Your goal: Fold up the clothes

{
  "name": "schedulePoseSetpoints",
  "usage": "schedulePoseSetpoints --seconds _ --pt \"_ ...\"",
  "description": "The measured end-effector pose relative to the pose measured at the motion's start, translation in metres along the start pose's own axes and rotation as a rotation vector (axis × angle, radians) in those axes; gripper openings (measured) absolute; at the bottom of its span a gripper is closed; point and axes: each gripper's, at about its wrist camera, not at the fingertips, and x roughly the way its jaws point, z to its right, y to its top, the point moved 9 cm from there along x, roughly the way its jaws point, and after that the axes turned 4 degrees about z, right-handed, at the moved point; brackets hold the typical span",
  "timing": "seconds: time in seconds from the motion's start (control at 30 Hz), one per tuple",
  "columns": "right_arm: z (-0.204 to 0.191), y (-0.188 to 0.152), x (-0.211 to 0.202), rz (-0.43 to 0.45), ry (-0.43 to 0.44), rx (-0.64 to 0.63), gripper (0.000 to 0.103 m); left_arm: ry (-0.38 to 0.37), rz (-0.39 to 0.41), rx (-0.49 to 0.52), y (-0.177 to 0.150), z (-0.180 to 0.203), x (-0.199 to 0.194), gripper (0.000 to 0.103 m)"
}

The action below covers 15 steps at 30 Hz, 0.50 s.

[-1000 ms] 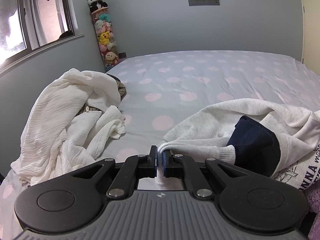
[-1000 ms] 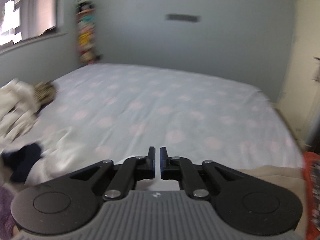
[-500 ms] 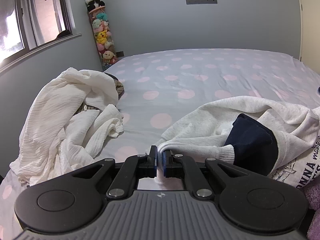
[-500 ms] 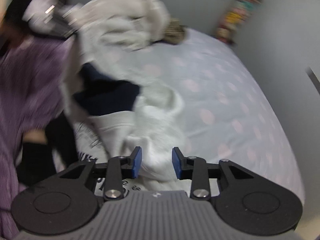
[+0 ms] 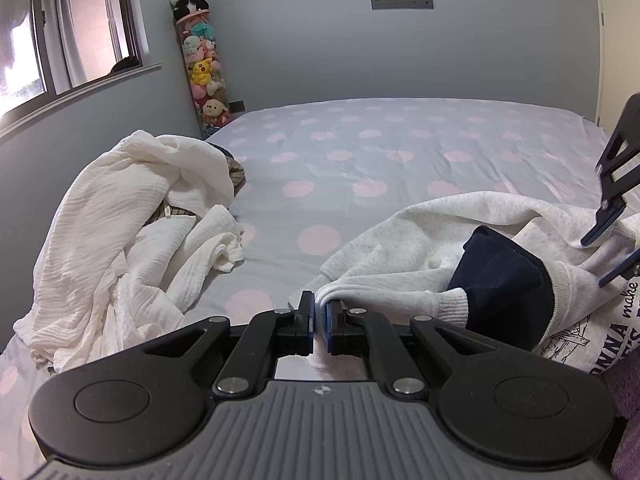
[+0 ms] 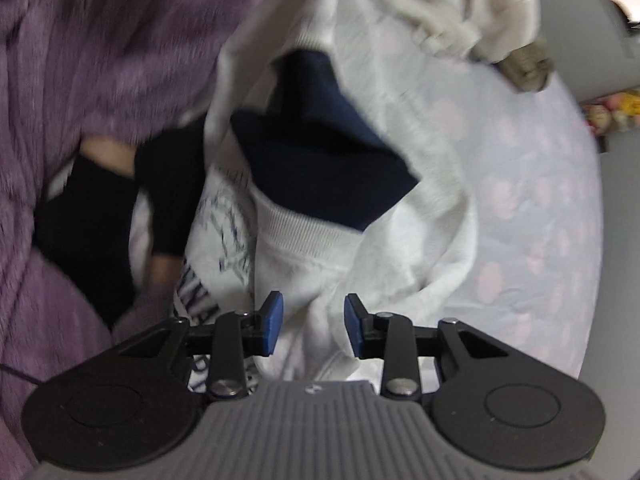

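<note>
A grey sweatshirt (image 5: 500, 224) with a navy lining lay crumpled on the polka-dot bed (image 5: 360, 152), near a white garment pile (image 5: 120, 220). Left gripper (image 5: 319, 318) was pinching 1 edge of the sweatshirt; right gripper (image 6: 314, 328), jaws just opened and spread, straddled a fold without pressing. Step looked like securing a 2nd grip; next move likely calls for closing on that fold, then spreading flat.

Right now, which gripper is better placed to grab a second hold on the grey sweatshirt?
The right gripper: it is open, with a fold of the grey sweatshirt between its pads. The left gripper is already shut on the sweatshirt.
</note>
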Motion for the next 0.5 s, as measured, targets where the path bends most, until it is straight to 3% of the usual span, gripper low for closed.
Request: schedulePoseSetpoints --seconds 0.13,0.33,0.4,0.5 --pt "0.008 -0.011 0.015 -0.093 0.051 -0.023 0.036 -0.001 -0.007 -0.002 -0.002 0.000 0.002 0.004" --pt "0.010 -0.025 0.021 -0.153 0.164 0.059 0.035 -0.008 -0.016 -0.005 -0.005 -0.001 0.004 0.004" --pt "0.002 -0.028 0.020 -0.156 0.155 0.036 0.025 -0.008 -0.018 -0.007 -0.006 -0.002 0.005 0.004" --pt "-0.003 -0.031 0.016 -0.154 0.115 0.011 0.021 -0.005 -0.019 -0.009 -0.007 -0.002 0.005 0.004"
